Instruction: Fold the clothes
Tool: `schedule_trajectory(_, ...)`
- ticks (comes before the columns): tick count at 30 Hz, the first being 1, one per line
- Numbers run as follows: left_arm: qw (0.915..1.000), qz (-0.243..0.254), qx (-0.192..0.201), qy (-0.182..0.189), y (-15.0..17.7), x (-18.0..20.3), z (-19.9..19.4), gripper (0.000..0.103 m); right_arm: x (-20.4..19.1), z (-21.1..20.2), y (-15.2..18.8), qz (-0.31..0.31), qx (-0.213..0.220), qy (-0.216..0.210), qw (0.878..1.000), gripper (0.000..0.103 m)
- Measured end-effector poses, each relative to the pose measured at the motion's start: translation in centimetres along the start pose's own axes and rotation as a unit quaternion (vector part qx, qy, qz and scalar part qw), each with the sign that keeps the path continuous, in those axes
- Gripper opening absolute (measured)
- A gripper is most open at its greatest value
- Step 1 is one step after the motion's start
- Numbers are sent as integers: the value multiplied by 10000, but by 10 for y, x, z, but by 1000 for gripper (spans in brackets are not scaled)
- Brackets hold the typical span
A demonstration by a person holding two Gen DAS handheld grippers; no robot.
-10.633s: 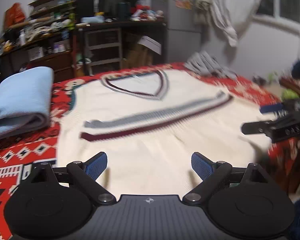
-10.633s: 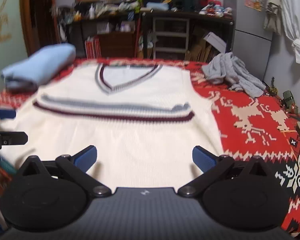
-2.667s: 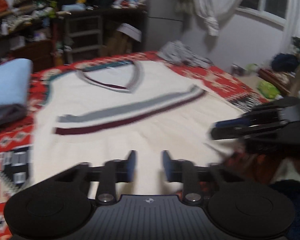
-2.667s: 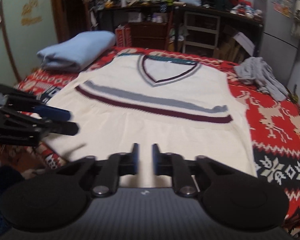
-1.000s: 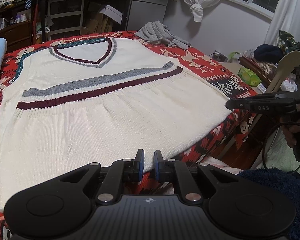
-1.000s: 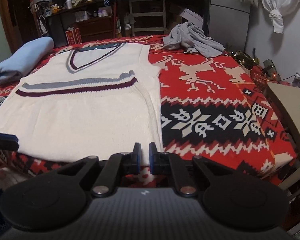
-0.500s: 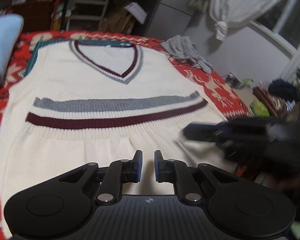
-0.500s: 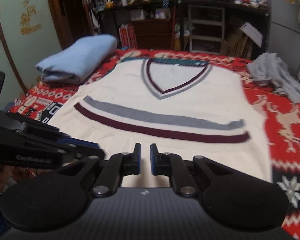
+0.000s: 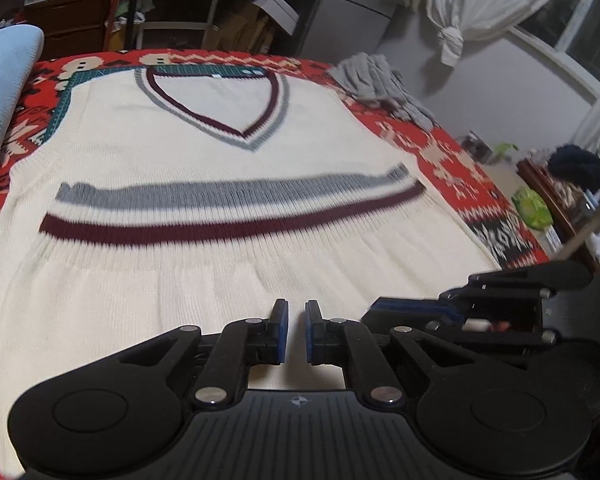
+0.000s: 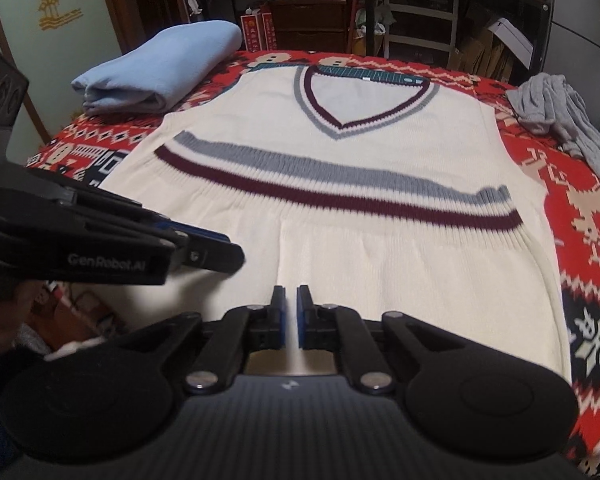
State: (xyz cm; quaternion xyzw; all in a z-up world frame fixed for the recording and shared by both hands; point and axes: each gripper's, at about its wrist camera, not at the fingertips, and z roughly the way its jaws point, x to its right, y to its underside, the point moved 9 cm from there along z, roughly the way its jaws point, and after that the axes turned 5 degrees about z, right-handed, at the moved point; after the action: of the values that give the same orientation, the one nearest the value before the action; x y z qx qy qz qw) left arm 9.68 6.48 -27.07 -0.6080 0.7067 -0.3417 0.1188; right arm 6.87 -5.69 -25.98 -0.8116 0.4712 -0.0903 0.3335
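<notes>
Your left tongs (image 9: pixel 296 330) and right tongs (image 10: pixel 291 316), both closed and empty, hover over the vest (image 9: pixel 228 152) at lower centre.

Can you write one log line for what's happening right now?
vest: flat on blanket | left gripper: shut, empty | right gripper: shut, empty

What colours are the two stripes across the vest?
Grey above maroon, on the cream knit vest; clearest in the right wrist view.

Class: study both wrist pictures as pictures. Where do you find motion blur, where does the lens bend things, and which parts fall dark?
Left wrist view: the vest has smeared stripes, and the right gripper is blurred; the window frame curves. Right wrist view: sharper, but the left gripper is soft; the shelves behind are dim.
</notes>
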Motion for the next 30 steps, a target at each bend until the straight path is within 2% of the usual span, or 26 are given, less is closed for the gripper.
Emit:
schedule_trajectory(6,10000,-58,-53,-7,19,-5,-23,7,14,-28,16,224,-14,-135,9997,6)
schedule_trajectory(8,9998,-115,131,-65,15,-13,-33,8,29,-33,10,337,158,-1,9993,7)
schedule_trajectory(10,9983,-393,410,-118,6,-30,-41,9,50,-34,-1,557,330,140,9978,11)
schedule_trajectory(13,9949,-777,599,-243,-3,-57,-43,9,74,-29,-17,767,572,320,9949,12)
schedule_trajectory(16,9936,-918,555,-362,-6,-76,-35,9,92,-18,-31,855,769,446,9924,12)
schedule_trajectory(19,9929,-996,498,-410,-5,-84,-26,9,99,-4,-35,895,774,517,9916,12)
schedule_trajectory(24,9931,-951,466,-497,5,-87,-33,9,97,1,-20,722,746,641,9925,12)
schedule_trajectory(30,9931,-1005,430,-433,28,-92,-54,9,99,-27,13,625,640,642,9939,12)
